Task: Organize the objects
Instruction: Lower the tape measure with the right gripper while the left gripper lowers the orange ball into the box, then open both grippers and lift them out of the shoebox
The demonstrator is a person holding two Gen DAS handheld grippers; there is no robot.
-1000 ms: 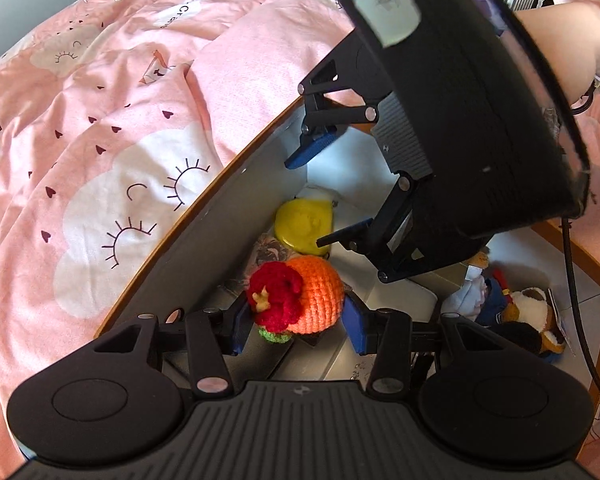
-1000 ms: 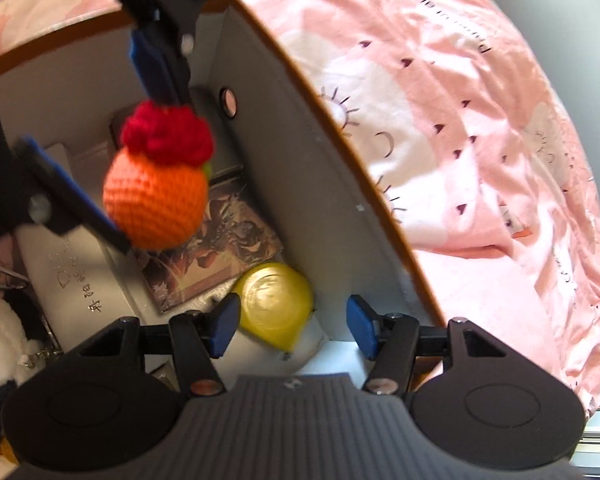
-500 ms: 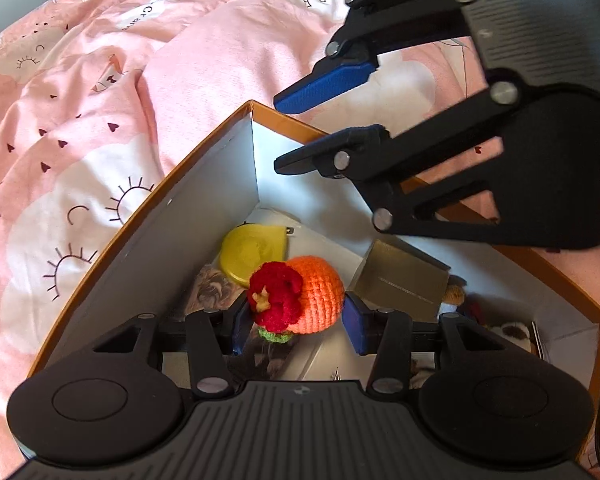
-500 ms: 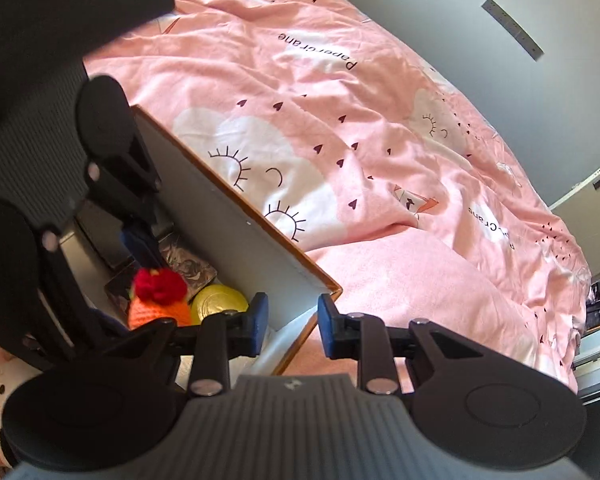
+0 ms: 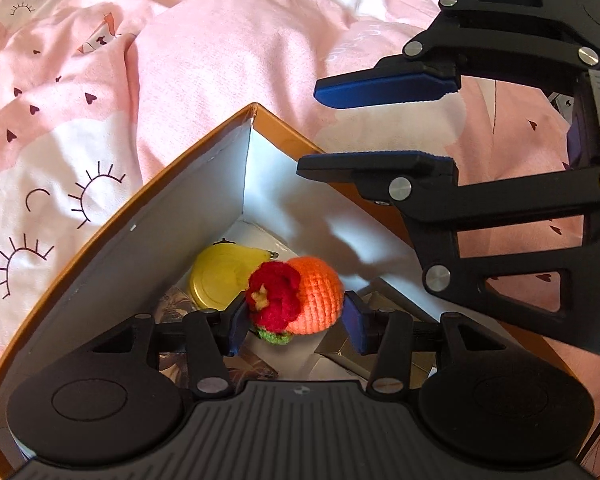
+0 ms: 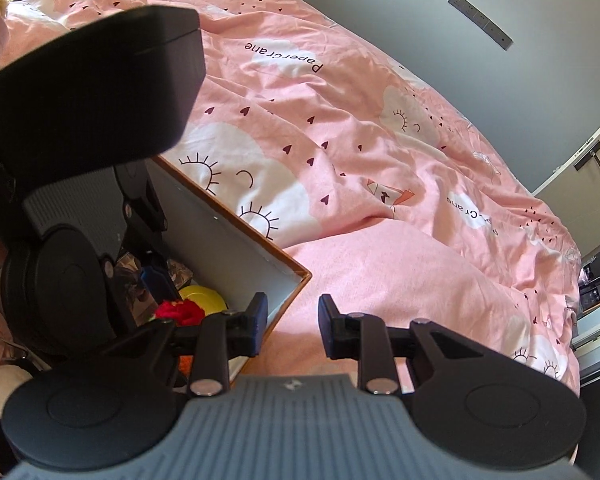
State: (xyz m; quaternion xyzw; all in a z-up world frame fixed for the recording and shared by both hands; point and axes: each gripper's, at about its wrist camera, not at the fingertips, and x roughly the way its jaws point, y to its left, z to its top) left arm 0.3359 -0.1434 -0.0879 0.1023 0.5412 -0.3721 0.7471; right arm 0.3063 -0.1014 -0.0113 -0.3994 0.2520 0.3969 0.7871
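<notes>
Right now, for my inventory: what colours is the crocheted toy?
Orange crocheted toy with red flower, green base; left wrist view.

Bright daylight across the pink duvet (image 5: 228, 52); hard sunlit patch and sharp tong-shaped shadow on the box's white inner wall (image 5: 340, 232) ahead of the left gripper (image 5: 294, 316). Strong fisheye bending at edges, dark vignetted corners. Mostly sharp, slightly soft at the rims.

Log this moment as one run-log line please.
left tongs: shut on crochet toy | right tongs: open, empty | box: under toy
</notes>
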